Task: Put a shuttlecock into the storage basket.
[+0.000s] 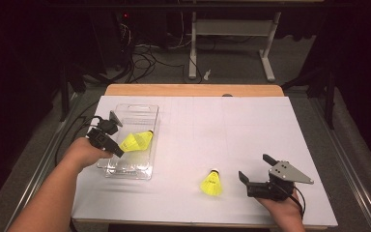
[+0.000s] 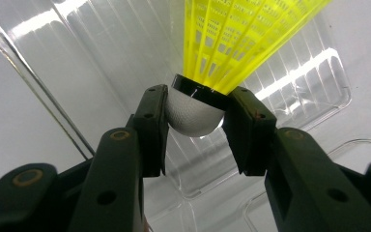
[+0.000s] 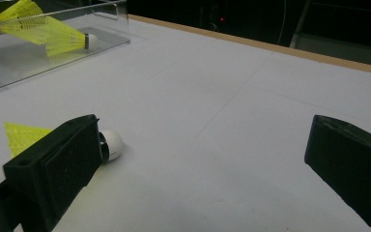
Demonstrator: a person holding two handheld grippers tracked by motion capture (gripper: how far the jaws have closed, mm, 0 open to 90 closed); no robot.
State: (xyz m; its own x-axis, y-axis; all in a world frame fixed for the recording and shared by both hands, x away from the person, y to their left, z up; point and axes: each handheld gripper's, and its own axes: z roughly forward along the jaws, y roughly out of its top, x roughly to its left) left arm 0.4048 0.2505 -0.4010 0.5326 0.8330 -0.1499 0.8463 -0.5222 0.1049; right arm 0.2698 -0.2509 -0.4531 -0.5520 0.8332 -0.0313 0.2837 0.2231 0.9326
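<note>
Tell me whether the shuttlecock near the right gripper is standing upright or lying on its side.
On its side. The shuttlecock lies flat on the white table, its white cork tip level with the surface beside the right gripper.

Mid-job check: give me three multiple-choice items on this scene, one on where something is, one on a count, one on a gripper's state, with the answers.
1. Where does the loose shuttlecock lie?
A. on the white table sheet, left of the right gripper
B. inside the clear tray
C. on the floor

2. How many yellow shuttlecocks are there in all?
A. one
B. two
C. four

3. How does the left gripper stand?
A. wide open over bare table
B. closed on a shuttlecock's white cork
C. closed on the tray's rim

Answers: 1 A, it rests on the sheet beside the open right gripper. 2 B, one on the sheet, one held shuttlecock over the clear tray. 3 B, both pads press the cork in the left gripper view.
</note>
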